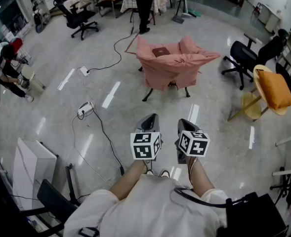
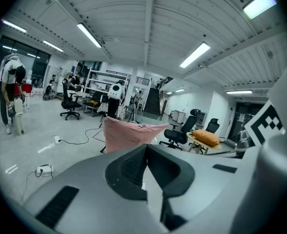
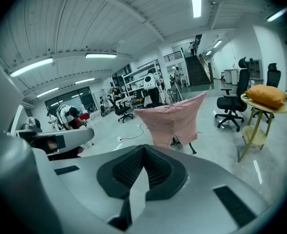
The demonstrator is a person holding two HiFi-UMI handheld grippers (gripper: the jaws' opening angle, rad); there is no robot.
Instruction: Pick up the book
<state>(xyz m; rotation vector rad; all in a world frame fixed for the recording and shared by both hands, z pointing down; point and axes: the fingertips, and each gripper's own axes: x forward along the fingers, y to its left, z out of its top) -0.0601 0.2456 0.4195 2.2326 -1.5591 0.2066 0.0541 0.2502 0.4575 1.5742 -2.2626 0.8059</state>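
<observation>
A small dark red book [image 1: 161,51] lies flat on top of a stand draped in pink cloth [image 1: 172,65], out in the middle of the floor. Both grippers are held close to my body, well short of it and apart from it. My left gripper [image 1: 151,117] and right gripper [image 1: 184,122] hang side by side and point toward the stand. In the left gripper view the left gripper [image 2: 146,147] has its jaws together with nothing between them, and the pink cloth [image 2: 128,133] shows beyond. The right gripper [image 3: 143,150] also looks closed and empty, facing the pink cloth [image 3: 175,118].
A black cable and a power strip [image 1: 86,108] lie on the floor to the left. A white box [image 1: 34,162] stands at near left. An orange cushion [image 1: 273,89] rests on a small wooden table at right, beside black office chairs [image 1: 241,58]. A person [image 1: 144,4] stands behind the stand.
</observation>
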